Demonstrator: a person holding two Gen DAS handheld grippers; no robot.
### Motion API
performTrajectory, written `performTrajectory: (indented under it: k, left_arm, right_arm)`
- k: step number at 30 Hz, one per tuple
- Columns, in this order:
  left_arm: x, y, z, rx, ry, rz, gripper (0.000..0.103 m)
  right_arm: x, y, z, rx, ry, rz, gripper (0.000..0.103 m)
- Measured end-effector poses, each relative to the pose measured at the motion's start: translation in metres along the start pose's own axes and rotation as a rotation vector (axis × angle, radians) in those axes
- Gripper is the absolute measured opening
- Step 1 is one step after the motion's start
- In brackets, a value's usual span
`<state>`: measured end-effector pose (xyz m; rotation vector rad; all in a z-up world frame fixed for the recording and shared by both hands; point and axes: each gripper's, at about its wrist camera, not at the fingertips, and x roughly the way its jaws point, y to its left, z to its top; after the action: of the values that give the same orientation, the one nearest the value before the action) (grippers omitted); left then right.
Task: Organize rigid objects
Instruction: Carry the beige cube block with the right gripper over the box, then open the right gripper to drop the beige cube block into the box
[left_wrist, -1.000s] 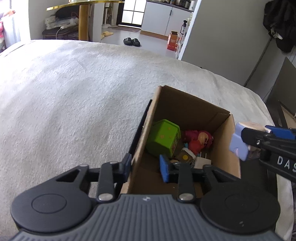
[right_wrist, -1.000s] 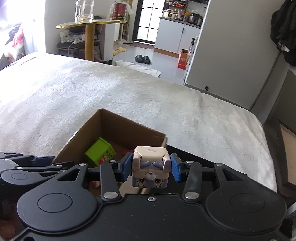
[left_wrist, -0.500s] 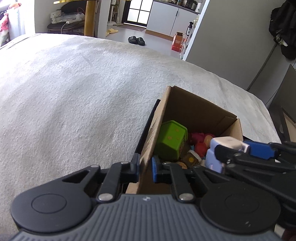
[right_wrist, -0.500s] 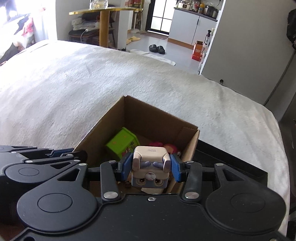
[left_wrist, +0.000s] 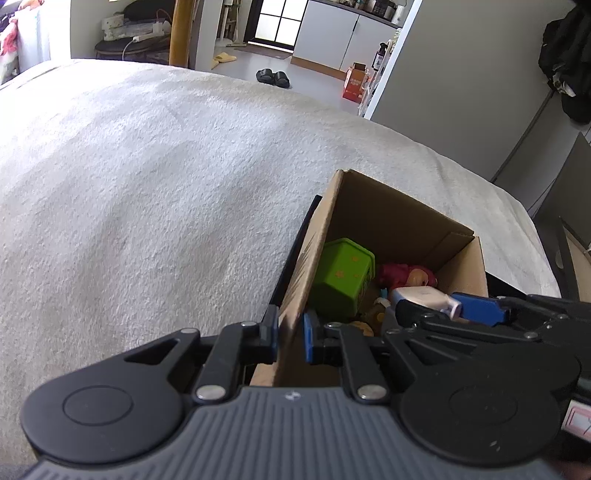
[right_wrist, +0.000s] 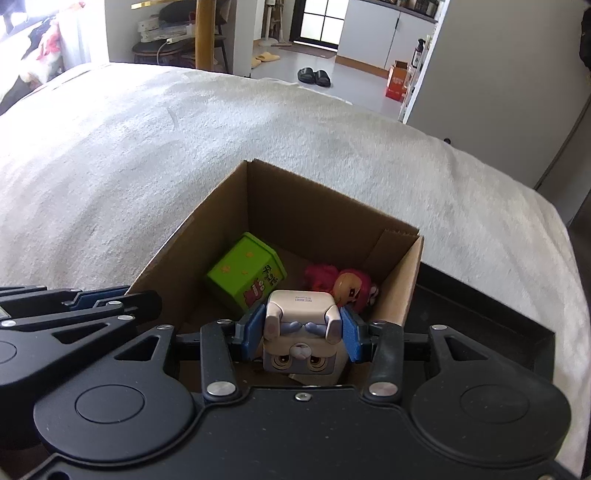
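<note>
I had my left gripper (left_wrist: 290, 338) pinched tight on the near left wall of the open brown cardboard box (left_wrist: 402, 214), pads clamped on either side of the board, steadying it on the white fleecy bedspread (left_wrist: 155, 177). My right gripper (right_wrist: 301, 338) was clamped on the cream cube-shaped toy figure with a grumpy face (right_wrist: 301, 325), holding it just above the box's near end. Inside lay the green plastic tub with orange dots (right_wrist: 243, 275) at the left and a red-and-pink doll figure (right_wrist: 343, 282) to the right. This was the drop-in step, I judged: the cube was over the opening but not yet set down. Next I needed to lower it into the free near corner, clear of the tub and doll, then let the pads part.
</note>
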<state>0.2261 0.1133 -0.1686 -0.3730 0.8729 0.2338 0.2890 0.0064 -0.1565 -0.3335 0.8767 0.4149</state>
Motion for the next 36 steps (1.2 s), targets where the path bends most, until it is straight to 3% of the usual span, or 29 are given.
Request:
performTrajectory:
  k: [18,24,26,30,36]
  left_arm:
    - [-0.001,-0.005,0.002,0.023,0.033,0.015,0.017]
    - [-0.019,-0.016,0.009,0.068,0.036,0.030,0.030]
    - [-0.028,-0.020,0.012,0.083,0.024,0.038,0.042]
    - [-0.047,-0.025,0.017,0.096,0.007,0.041,0.050]
    - [-0.080,-0.043,0.023,0.147,-0.023,0.039,0.062]
  right_arm:
    - [-0.034,-0.027,-0.007,0.101,-0.050,0.021,0.039]
    - [-0.052,-0.041,-0.013,0.170,-0.073,0.042,0.039]
    - [-0.059,-0.045,-0.015,0.180,-0.082,0.040,0.039]
    - [-0.073,-0.055,-0.018,0.219,-0.095,0.055,0.040]
    - [-0.103,-0.075,-0.022,0.291,-0.135,0.081,0.049]
